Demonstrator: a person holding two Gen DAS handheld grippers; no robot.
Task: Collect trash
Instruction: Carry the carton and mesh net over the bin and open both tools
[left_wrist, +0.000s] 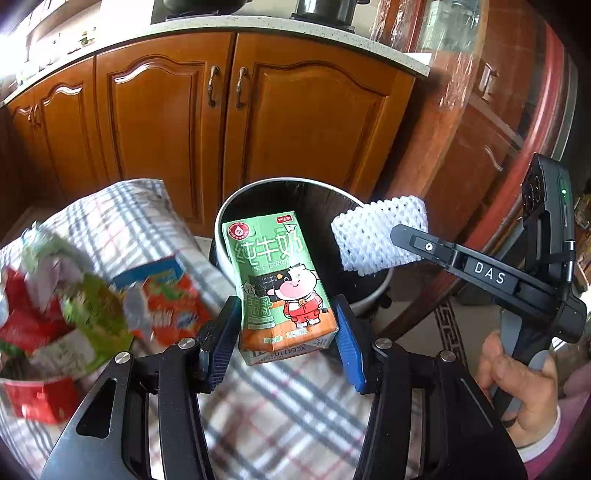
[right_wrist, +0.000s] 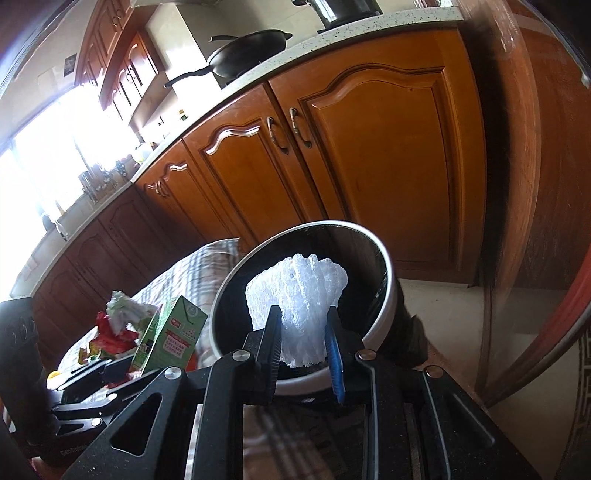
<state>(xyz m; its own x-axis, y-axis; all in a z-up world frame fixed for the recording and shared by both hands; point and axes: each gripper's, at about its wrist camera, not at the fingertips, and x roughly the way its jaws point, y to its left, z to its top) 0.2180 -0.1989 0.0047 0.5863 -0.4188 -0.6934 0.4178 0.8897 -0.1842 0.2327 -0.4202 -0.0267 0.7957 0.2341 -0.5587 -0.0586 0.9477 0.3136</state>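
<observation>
I see the honey-brown wooden cabinet doors (left_wrist: 229, 122) filling the far side, under a pale speckled stone countertop (right_wrist: 332, 33) that carries a black wok (right_wrist: 251, 50). Nearer, a plaid cloth in grey, white and red (left_wrist: 288, 402) covers the table beneath both tools. Just beyond the cloth's far edge stands the round bin with a white rim and a dark inside (left_wrist: 280, 195); in the right wrist view its rim (right_wrist: 384, 266) opens right ahead of my fingers.

On the cloth to the left lies a heap of crumpled wrappers in red, green and white (left_wrist: 55, 306), blurred, with an orange and blue packet (left_wrist: 170, 295) just beside it.

My left gripper (left_wrist: 286, 332) is clamped on the green milk carton with a cartoon cow (left_wrist: 280, 280), blue pads pressing its two sides, the carton held in front of the bin's mouth. My right gripper (right_wrist: 303, 354) is closed narrowly around the white foam mesh sleeve (right_wrist: 295, 291), which is poised over the bin's opening. From the left view that sleeve (left_wrist: 376, 236) hangs at the bin's right rim.
</observation>
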